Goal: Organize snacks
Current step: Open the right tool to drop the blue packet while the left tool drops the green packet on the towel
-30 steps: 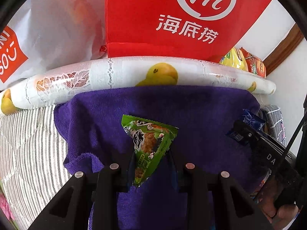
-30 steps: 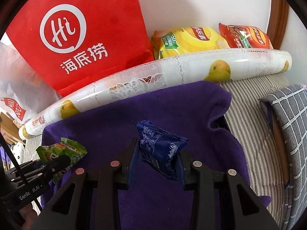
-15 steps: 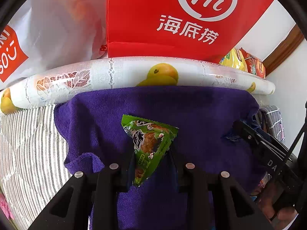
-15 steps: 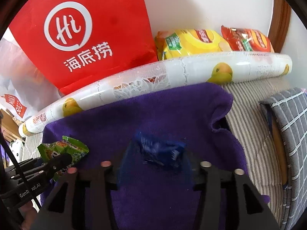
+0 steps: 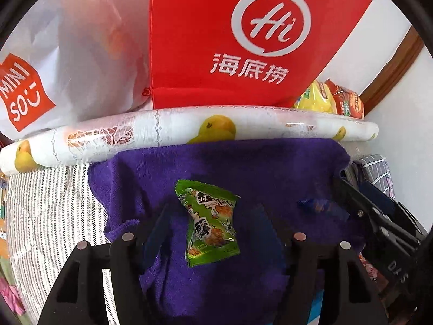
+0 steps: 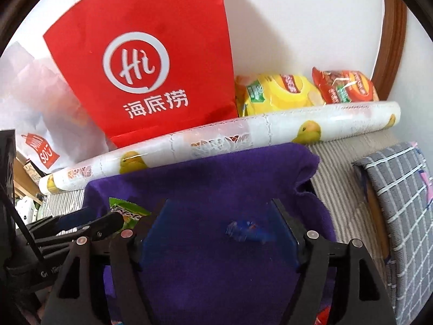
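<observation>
A green snack packet lies on the purple towel, between the spread fingers of my left gripper, which is open and not touching it. A blue snack packet, blurred, lies on the towel between the wide-open fingers of my right gripper. The blue packet also shows in the left wrist view, and the green packet in the right wrist view. The right gripper's body is at the right of the left wrist view.
A red paper bag and a white MINISO bag stand behind a rolled fruit-print sheet. Yellow and red chip bags lie at the back right. A grey checked cushion is on the right, on striped bedding.
Both grippers have opened. The green packet and the blue packet were let go and dropped onto the purple towel.
</observation>
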`<state>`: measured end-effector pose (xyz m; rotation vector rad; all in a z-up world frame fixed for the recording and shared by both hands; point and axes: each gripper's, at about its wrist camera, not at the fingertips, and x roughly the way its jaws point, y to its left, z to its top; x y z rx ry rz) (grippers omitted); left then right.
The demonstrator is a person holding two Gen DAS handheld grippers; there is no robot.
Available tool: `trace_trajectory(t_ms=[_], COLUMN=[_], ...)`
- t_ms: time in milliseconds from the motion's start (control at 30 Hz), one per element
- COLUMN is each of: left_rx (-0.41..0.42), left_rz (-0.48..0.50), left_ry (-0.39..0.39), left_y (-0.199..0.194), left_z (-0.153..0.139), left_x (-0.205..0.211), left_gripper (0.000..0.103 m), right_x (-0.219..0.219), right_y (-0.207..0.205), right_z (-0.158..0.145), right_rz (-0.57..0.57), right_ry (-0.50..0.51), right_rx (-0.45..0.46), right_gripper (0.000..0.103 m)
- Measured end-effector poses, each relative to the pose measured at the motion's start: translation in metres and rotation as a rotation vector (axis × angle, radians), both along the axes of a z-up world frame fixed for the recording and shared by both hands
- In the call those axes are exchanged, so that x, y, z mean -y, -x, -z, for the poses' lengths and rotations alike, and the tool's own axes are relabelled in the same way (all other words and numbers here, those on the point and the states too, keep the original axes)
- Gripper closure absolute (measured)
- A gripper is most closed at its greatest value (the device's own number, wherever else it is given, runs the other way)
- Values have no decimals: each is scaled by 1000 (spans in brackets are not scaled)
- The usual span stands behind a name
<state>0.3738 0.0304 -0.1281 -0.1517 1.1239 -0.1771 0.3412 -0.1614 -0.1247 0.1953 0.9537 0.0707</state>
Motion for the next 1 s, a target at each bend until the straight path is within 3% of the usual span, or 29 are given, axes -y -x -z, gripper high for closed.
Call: trace_trajectory(t_ms=[133, 433, 533, 667, 1000], left_rx=[27, 73, 92, 117, 201], left_rz=[-3, 8, 22, 38, 29], left_ry=[4, 19, 19, 14, -2], left_y=[8, 21, 27, 36, 66], left_z=[-14, -41, -50, -61, -88], left_x=[-4, -3, 3, 10, 18], left_gripper=[39, 39, 38, 38, 38], right_x=[2, 16, 17, 20, 47], right_y=[13, 51, 65, 83, 140], right_z=[-16, -42, -48, -56, -66], right_rz=[18, 72, 103, 61, 0], right_ry=[29, 56, 99, 117, 117], right_rx=[34, 77, 68, 65, 167], right_gripper=[19, 13, 12, 12, 13])
